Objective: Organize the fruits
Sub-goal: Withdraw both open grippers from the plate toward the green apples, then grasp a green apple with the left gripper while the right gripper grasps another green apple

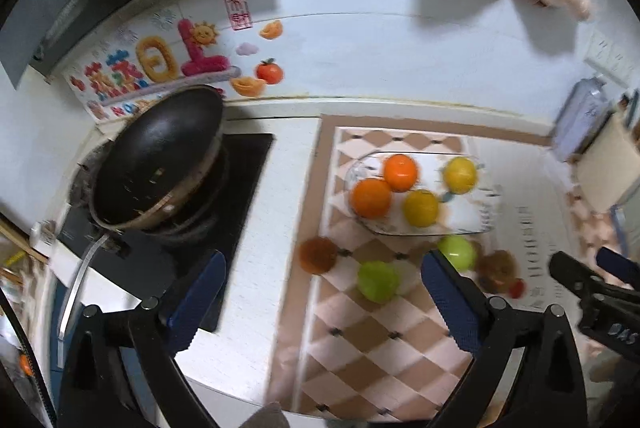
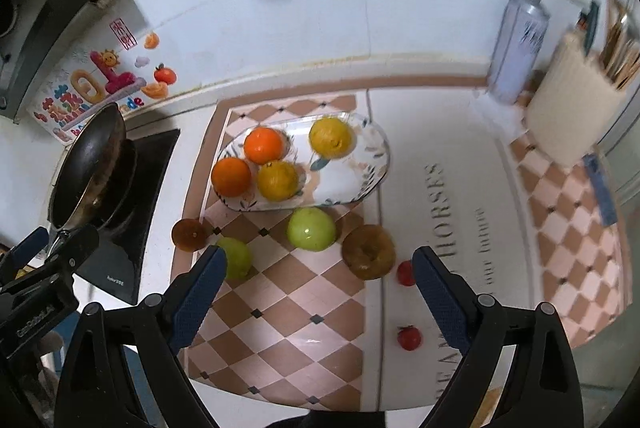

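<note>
An oval patterned plate point(image 2: 360, 164) on the checkered mat holds two oranges point(image 2: 263, 145) point(image 2: 231, 176) and two yellow fruits point(image 2: 330, 138) point(image 2: 278, 179); the left wrist view shows the plate point(image 1: 476, 220) too. In front of it lie two green apples point(image 2: 311, 229) point(image 2: 238, 257), two brown fruits point(image 2: 368, 251) point(image 2: 188, 234) and two small red fruits point(image 2: 405, 273) point(image 2: 409, 337). My right gripper point(image 2: 316, 300) hangs open above the mat, nothing between its blue pads. My left gripper point(image 1: 320, 302) is open too, over the mat's left edge, a green apple point(image 1: 378, 281) beyond its fingers.
A black wok point(image 1: 160, 156) sits on a dark stove point(image 1: 240, 188) to the left. At the back right stand a clear bottle point(image 2: 518, 44) and a beige holder point(image 2: 572, 108) with chopsticks. A tiled wall with stickers point(image 1: 160, 60) backs the counter.
</note>
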`<state>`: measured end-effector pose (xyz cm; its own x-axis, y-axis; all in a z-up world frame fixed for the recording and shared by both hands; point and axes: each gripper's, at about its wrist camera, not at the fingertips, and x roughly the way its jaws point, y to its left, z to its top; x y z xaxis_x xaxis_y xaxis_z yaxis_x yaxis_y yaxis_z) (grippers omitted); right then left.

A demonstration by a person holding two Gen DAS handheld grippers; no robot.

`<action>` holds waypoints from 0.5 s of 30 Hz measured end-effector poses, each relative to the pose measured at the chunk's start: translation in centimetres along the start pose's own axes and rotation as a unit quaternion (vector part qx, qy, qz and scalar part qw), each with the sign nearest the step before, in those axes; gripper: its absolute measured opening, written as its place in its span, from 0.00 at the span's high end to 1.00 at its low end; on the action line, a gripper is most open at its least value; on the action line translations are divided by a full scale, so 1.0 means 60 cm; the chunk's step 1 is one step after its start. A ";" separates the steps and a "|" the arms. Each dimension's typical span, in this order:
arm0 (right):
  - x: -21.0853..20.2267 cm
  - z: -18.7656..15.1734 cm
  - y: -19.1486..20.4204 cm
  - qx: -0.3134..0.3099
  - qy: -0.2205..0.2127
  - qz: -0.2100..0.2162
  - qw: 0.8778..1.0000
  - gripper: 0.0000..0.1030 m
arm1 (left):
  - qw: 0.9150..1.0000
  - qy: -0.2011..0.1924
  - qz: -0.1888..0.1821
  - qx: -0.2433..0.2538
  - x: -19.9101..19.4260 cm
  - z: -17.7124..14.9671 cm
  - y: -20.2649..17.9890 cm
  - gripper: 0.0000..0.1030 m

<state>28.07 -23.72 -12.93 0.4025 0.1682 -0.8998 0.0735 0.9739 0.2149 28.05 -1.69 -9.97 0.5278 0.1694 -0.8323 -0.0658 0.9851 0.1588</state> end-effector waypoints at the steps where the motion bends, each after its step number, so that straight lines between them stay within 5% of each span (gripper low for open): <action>1: 0.024 0.002 -0.005 0.006 0.014 0.010 1.000 0.07 | 1.000 0.001 0.013 0.003 0.010 0.000 0.000 0.03; 6: 0.133 0.011 -0.014 0.025 0.060 0.033 0.997 0.07 | 0.998 0.046 0.051 0.011 0.092 -0.009 -0.003 0.03; 15: 0.297 0.037 0.000 0.000 0.125 0.029 0.992 0.15 | 0.987 0.155 0.044 0.022 0.222 -0.029 -0.048 0.03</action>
<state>37.25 -21.04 -28.13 0.1667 0.2561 -0.9522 0.0564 0.9616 0.2685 33.80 -2.22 -22.40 0.2373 0.2608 -0.9358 -0.0588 0.9654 0.2541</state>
